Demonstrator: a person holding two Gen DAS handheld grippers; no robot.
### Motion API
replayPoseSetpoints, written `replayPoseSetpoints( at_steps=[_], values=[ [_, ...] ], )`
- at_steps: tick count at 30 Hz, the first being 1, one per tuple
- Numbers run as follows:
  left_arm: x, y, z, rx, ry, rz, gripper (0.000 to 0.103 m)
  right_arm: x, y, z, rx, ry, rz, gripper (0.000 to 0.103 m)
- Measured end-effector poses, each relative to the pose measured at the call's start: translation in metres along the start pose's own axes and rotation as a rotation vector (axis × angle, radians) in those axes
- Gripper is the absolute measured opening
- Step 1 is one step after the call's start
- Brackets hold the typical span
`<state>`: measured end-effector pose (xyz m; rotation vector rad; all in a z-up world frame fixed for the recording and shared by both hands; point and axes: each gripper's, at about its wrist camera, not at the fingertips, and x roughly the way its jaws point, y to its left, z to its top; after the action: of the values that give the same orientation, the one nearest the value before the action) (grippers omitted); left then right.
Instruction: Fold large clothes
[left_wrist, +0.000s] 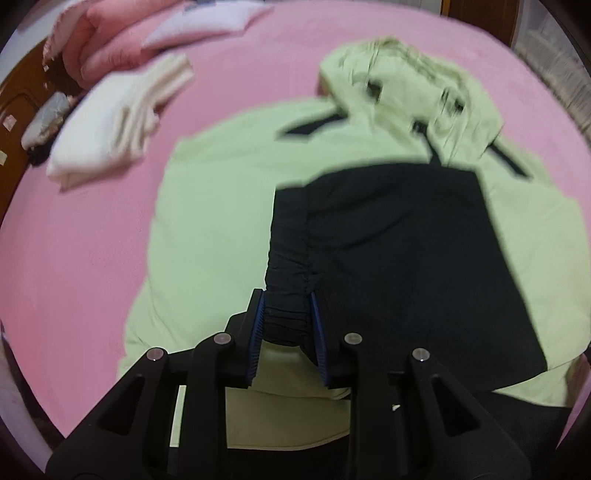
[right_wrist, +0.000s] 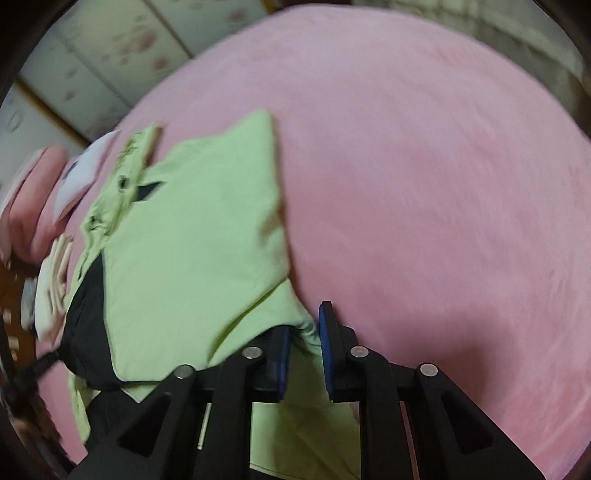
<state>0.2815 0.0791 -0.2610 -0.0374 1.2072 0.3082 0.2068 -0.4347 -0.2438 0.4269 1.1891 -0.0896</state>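
Bed: pink sheet (right_wrist: 424, 166) covers it, and we work on top of it.
Hoodie: our light green hoodie (left_wrist: 214, 206) lies flat in the middle of the bed, hood (left_wrist: 402, 81) far from us, with a black panel (left_wrist: 388, 236) across it.
Left gripper (left_wrist: 286, 321): it pinches the gathered black cuff (left_wrist: 284, 314) between the blue pads.
Right gripper (right_wrist: 304, 345): it pinches a green edge of the hoodie near the hem.
Other things: folded white clothes (left_wrist: 110, 122) and pink pillows (left_wrist: 107, 44) lie well apart.
Risk: we think the thick cuff can slip out if we pull fast, and uneven lifting by our two hands can make a crooked fold.
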Motion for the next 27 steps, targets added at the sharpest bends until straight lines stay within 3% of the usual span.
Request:
replayPoseSetpoints(
  at_steps=[3, 5, 7, 11, 14, 16, 18, 20, 21, 22, 23, 25, 27],
  values=[
    [0.007, 0.003, -0.005, -0.008, -0.012, -0.006, 0.022, -0.003, 0.001, -0.002, -0.015, 0.0, -0.027, 0.018],
    [0.003, 0.006, -0.006, -0.006, -0.027, 0.027, 0.028, -0.016, 0.005, -0.003, -0.054, -0.01, -0.075, 0.035],
    [-0.001, 0.008, -0.005, -0.006, -0.022, 0.072, 0.044, -0.031, 0.011, -0.002, -0.093, -0.027, -0.116, 0.044],
    [-0.022, 0.006, -0.004, 0.013, -0.066, 0.128, 0.045, -0.068, 0.046, -0.007, -0.254, -0.145, -0.153, 0.044],
    [-0.047, -0.002, -0.005, 0.032, -0.142, 0.188, 0.046, -0.082, 0.075, -0.013, -0.387, -0.173, -0.096, 0.042],
    [-0.064, -0.01, -0.005, 0.019, -0.179, 0.13, 0.046, -0.081, 0.092, -0.016, -0.395, -0.149, 0.016, 0.032],
    [-0.075, -0.023, -0.006, 0.016, -0.171, -0.052, 0.045, -0.066, 0.116, -0.02, -0.379, -0.078, 0.145, 0.018],
    [-0.073, -0.037, -0.006, 0.019, -0.126, -0.176, 0.044, -0.045, 0.134, -0.029, -0.358, 0.012, 0.23, 0.009],
    [-0.068, -0.048, -0.006, 0.014, -0.07, -0.242, 0.03, -0.032, 0.143, -0.034, -0.343, 0.054, 0.26, 0.007],
    [-0.063, -0.055, -0.006, 0.011, -0.031, -0.273, 0.012, -0.02, 0.149, -0.038, -0.317, 0.098, 0.276, 0.005],
    [-0.058, -0.063, -0.007, 0.012, 0.008, -0.295, 0.006, -0.008, 0.16, -0.04, -0.287, 0.13, 0.289, 0.003],
    [-0.043, -0.081, -0.01, 0.034, 0.085, -0.292, 0.0, 0.011, 0.167, -0.043, -0.197, 0.185, 0.363, 0.003],
    [-0.025, -0.091, -0.015, 0.051, 0.15, -0.261, 0.0, 0.026, 0.169, -0.043, -0.139, 0.213, 0.397, 0.002]
  ],
)
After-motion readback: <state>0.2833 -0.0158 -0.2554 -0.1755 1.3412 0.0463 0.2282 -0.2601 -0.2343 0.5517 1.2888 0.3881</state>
